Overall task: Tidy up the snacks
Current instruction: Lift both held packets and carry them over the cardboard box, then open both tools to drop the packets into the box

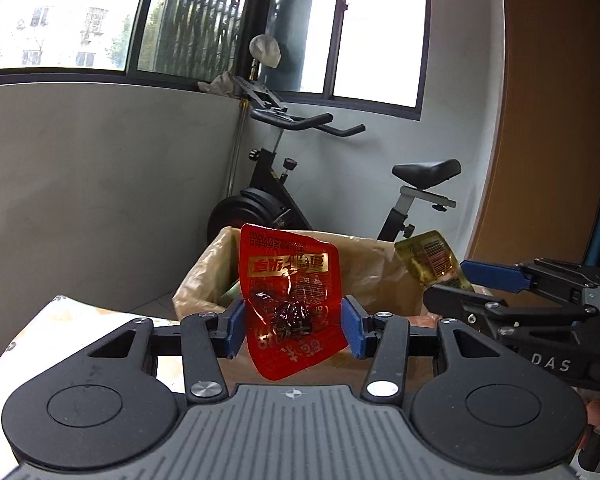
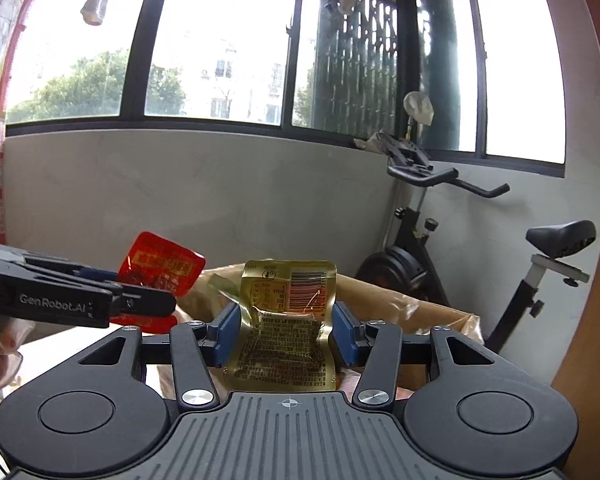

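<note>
Two snack packets are in hand, neither yet dropped: the left gripper (image 1: 294, 326) clamps a red sachet (image 1: 294, 304), the right gripper (image 2: 284, 338) a gold sachet (image 2: 286, 320), both raised near the lined cardboard box (image 1: 204, 276). Depositing remains.

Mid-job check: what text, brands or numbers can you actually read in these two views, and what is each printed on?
"DAS": side of the right gripper.
"GenRobot.AI": side of the left gripper.
Red snack packet: gold and white Chinese print, seen upside down, not legible.
Gold snack packet: barcode, digits and fine print too small to read.
</note>
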{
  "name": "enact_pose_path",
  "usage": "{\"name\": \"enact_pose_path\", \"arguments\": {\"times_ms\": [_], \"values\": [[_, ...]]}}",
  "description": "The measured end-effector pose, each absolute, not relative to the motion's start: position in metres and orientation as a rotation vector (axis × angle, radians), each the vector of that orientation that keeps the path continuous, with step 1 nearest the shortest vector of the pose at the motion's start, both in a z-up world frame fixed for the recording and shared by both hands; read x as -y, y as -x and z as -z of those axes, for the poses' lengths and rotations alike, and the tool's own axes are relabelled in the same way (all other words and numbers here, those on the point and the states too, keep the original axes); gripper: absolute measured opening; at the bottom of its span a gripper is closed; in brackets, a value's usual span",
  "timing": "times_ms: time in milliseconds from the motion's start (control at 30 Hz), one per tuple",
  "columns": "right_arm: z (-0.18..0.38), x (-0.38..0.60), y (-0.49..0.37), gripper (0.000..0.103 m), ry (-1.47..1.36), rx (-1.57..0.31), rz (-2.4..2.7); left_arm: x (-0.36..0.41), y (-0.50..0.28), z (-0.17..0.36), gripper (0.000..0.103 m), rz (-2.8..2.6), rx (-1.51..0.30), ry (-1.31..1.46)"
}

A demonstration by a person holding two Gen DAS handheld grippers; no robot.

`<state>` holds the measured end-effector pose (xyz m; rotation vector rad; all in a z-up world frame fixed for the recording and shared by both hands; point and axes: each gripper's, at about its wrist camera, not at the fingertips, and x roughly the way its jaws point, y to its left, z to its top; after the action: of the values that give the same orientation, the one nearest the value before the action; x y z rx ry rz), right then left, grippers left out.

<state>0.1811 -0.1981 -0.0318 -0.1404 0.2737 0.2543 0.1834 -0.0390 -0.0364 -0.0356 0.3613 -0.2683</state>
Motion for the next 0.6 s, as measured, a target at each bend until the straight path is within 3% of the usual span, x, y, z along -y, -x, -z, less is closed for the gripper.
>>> {"name": "enact_pose_path", "arguments": {"times_ms": [433,500,567,600], "values": [[0.052,0.220,-0.229,0.049,0.104,-0.520,-0.146,0.078,-0.251,0.047,0.054,0.259,-0.507,-0.071],[0.054,0.222,-0.230,0.050,0.093,-0.536,-0.143,0.073,-0.254,0.047,0.059,0.268,-0.530,-0.060],[0.056,0.223,-0.230,0.051,0.085,-0.550,-0.139,0.066,-0.251,0.045,0.077,0.285,-0.531,-0.048],[0.057,0.223,-0.229,0.051,0.082,-0.552,-0.139,0.064,-0.249,0.045,0.081,0.286,-0.526,-0.047]]}}
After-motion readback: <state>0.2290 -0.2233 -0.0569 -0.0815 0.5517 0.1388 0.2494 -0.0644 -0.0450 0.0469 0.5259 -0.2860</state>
